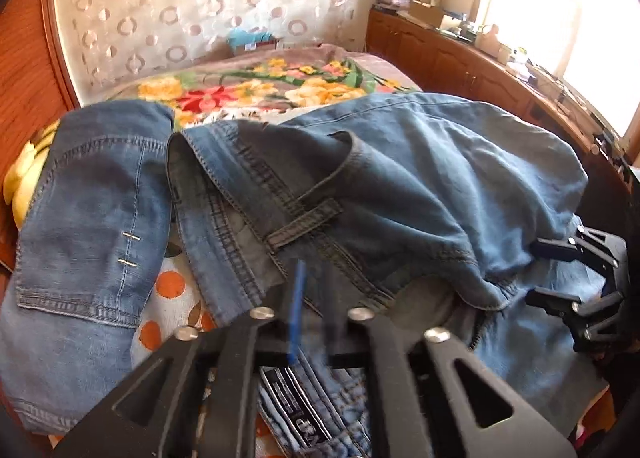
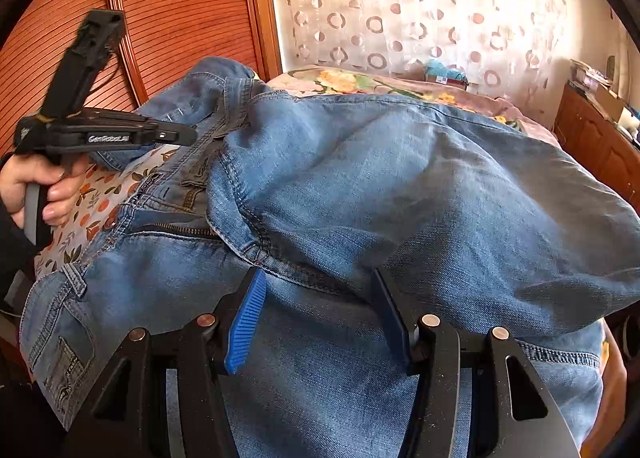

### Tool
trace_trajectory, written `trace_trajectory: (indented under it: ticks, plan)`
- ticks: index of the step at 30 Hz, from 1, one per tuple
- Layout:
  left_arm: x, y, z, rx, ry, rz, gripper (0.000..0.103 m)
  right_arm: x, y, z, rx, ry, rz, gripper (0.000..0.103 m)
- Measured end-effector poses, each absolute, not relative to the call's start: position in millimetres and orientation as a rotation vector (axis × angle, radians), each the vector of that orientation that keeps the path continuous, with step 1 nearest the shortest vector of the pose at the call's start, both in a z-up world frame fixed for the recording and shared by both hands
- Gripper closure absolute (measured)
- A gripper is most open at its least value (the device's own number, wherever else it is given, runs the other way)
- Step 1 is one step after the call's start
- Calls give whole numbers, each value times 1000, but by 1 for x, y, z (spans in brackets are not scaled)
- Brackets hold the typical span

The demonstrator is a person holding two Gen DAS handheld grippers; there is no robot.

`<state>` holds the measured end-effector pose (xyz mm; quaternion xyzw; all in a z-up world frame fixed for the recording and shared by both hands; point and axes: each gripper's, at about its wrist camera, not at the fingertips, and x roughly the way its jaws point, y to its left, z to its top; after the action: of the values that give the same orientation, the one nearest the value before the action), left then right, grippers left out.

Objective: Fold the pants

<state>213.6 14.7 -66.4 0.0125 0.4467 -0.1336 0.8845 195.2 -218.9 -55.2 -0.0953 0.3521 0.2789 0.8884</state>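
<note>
Blue jeans (image 1: 400, 178) lie crumpled on the bed, with the waistband and a belt loop (image 1: 304, 224) turned up and one leg (image 1: 92, 198) laid flat at the left. My left gripper (image 1: 314, 298) hovers over the waistband. Its blurred fingers stand a narrow gap apart with nothing pinched. In the right wrist view it (image 2: 188, 137) shows from the side, held by a hand (image 2: 40, 186). My right gripper (image 2: 324, 310) stands wide open at a billowed fold of the jeans (image 2: 400, 198). Denim lies between its fingers, and the blue pad (image 2: 246, 322) is bare.
The bed has a floral bedspread (image 1: 260, 90) and an orange-dotted sheet (image 1: 172, 298). A ribbed wooden panel (image 2: 180, 10) stands at the left. Wooden cabinets (image 1: 460, 58) with clutter on top run along the right, under a bright window (image 1: 560, 10).
</note>
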Motion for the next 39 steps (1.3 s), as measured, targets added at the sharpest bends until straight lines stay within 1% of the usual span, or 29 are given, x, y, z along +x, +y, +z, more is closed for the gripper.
trace_trajectory:
  ticks: [1, 3, 4, 15, 22, 29, 32, 34, 36, 37, 39]
  plan:
    - [218, 17, -70, 14, 938, -278, 74, 195, -217, -57, -200, 731, 578, 46]
    - [229, 21, -76, -7, 957, -260, 58, 194, -217, -56, -201, 729, 577, 46]
    - [232, 22, -78, -13, 961, -252, 56, 194, -215, -58, -201, 729, 577, 46]
    - [287, 45, -72, -88, 913, -175, 55, 195, -217, -58, -169, 732, 589, 46]
    - [309, 45, -81, -86, 925, -185, 55, 197, -215, -58, -144, 737, 594, 46]
    - [306, 45, -89, -138, 964, -295, 56, 199, -215, -59, -125, 743, 599, 46]
    - [301, 39, -88, -106, 949, -315, 56, 200, -213, -59, -122, 746, 597, 46]
    - [299, 39, -87, -119, 941, -332, 59, 200, -213, -59, -122, 746, 597, 46]
    - [298, 43, -84, -123, 924, -321, 81, 200, -213, -59, -122, 746, 596, 46]
    - [297, 45, -83, -128, 917, -314, 85, 200, -212, -59, -123, 746, 595, 46]
    - [298, 50, -81, -145, 911, -300, 100, 199, -211, -59, -126, 744, 592, 46]
